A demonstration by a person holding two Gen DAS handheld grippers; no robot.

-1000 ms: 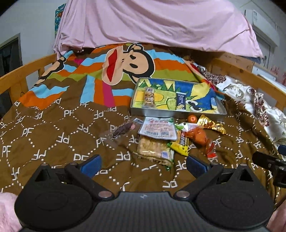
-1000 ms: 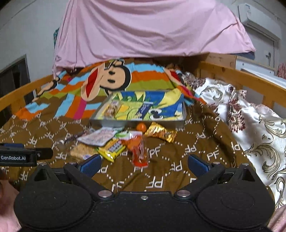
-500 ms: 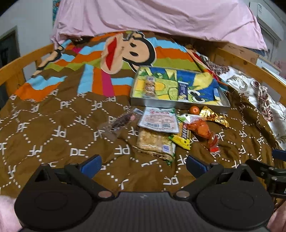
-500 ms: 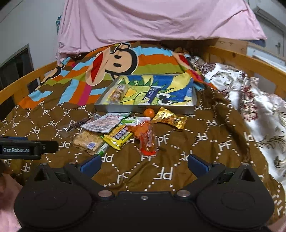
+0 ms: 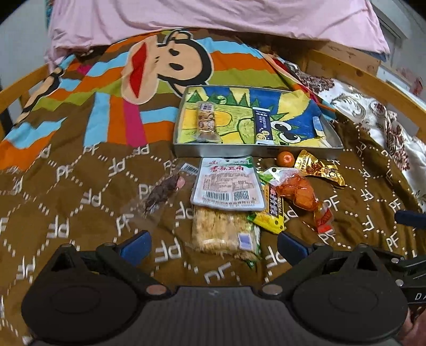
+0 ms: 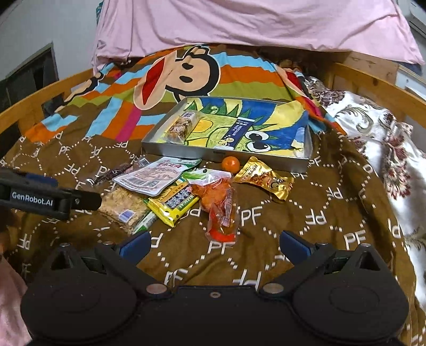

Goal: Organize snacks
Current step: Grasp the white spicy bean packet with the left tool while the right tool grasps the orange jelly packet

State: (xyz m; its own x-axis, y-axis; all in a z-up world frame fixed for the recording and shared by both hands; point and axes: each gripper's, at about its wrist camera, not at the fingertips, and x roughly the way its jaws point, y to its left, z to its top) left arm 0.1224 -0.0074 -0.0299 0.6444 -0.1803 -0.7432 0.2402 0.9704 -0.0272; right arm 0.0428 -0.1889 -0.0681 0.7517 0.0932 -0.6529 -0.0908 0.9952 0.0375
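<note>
A metal tray with a cartoon liner lies on the brown blanket and holds a nut bar and a dark blue stick pack. In front of it lie several snacks: a white pouch, a rice cracker pack, a yellow bar, an orange packet, a gold packet, a small orange ball and a dark clear-wrapped strip. My left gripper is open and empty above the cracker pack. My right gripper is open and empty, just short of the orange packet.
Wooden bed rails run along both sides. A pink sheet hangs at the back. A floral white quilt lies to the right. The left gripper's body shows at the left of the right wrist view.
Both grippers have moved forward and down toward the pile of snacks, which now looks larger and closer. Both stay open and empty.
</note>
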